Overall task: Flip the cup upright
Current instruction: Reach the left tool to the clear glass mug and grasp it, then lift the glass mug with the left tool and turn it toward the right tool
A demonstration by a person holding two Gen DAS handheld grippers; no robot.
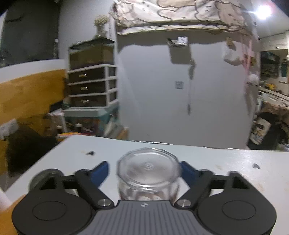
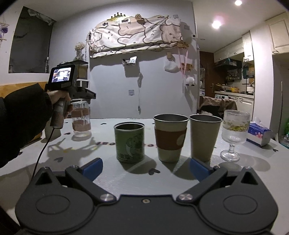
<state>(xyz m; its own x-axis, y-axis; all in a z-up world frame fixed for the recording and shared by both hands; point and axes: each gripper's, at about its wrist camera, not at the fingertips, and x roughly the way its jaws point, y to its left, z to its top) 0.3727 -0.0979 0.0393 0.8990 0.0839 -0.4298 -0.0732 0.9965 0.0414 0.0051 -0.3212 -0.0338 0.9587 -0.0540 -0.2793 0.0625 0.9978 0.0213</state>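
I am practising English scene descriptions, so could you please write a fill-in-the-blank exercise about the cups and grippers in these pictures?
1. The left gripper is ___ around the clear cup.
2. The right gripper is open and holds ___.
3. The metal cup beside the green cup wears a ___ sleeve.
Missing words: open; nothing; brown.

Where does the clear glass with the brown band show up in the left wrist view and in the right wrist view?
Left wrist view: the glass sits bottom centre, base toward the camera, between the left gripper's blue fingers.
Right wrist view: the glass is at the left, standing on the table under the hand-held left gripper.
Shared landmark: the patterned cloth hanging high on the grey wall.
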